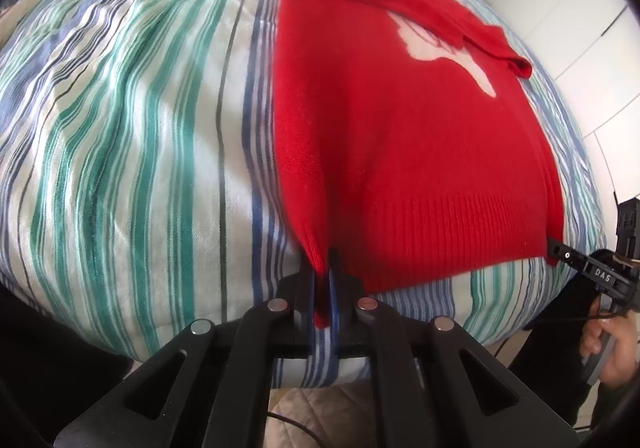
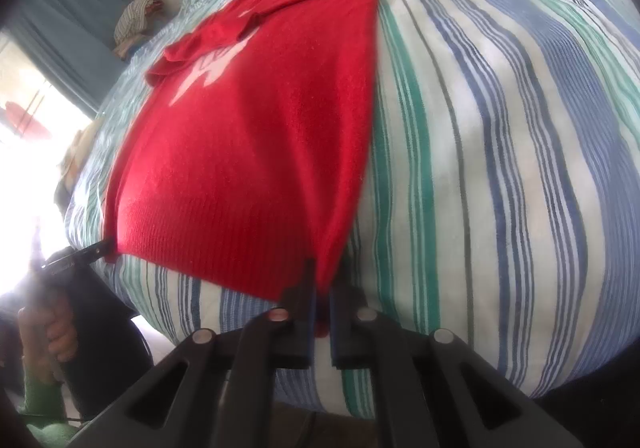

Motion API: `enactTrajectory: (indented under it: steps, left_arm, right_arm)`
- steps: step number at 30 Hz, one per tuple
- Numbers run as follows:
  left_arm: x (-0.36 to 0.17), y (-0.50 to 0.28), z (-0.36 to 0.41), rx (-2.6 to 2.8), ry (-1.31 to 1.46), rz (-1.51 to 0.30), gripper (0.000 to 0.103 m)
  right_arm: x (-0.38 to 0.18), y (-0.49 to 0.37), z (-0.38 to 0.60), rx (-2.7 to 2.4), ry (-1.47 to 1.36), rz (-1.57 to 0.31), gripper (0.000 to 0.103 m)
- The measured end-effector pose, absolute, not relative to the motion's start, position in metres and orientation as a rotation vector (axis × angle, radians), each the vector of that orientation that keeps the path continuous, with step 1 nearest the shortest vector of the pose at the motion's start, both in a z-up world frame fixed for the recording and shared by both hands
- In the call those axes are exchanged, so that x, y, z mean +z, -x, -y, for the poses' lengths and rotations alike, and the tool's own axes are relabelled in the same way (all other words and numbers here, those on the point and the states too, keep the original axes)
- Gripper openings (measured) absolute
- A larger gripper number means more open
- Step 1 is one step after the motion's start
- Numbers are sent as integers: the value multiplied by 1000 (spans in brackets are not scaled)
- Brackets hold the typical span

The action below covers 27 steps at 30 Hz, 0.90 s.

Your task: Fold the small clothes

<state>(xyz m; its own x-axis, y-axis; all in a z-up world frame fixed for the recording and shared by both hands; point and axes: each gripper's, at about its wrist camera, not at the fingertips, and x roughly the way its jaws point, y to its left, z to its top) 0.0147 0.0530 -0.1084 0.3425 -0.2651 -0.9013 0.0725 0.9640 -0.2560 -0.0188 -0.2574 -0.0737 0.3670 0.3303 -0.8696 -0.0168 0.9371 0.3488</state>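
The left gripper [image 1: 325,280] has its fingers [image 1: 310,300] closed on the left hem corner of the red sweater [image 1: 400,152]. The sweater lies flat on the striped bed [image 1: 140,136], white motif up, sleeves folded across its far end. At its right hem corner the right gripper [image 2: 322,300] has its fingers [image 2: 340,308] pinched tight on the ribbed edge.
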Motion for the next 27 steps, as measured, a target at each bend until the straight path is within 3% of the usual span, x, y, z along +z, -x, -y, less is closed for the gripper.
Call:
enactTrajectory:
  steps: [10, 16, 23, 27]
  left_arm:
    - [-106, -10, -52, -214, 162, -1194, 7]
    - [-101, -8, -48, -211, 128, -1188, 9]
    - [-100, -5, -47, -221, 115, -1189, 15]
    - [-98, -1, -46, -225, 105, -1196, 25]
  right_arm:
    - [-70, 22, 263, 235, -332, -1172, 10]
    - [-65, 27, 264, 232, -318, -1178, 20]
    - [-62, 35, 265, 224, -295, -1198, 30]
    - [-62, 39, 267, 214, -284, -1212, 31]
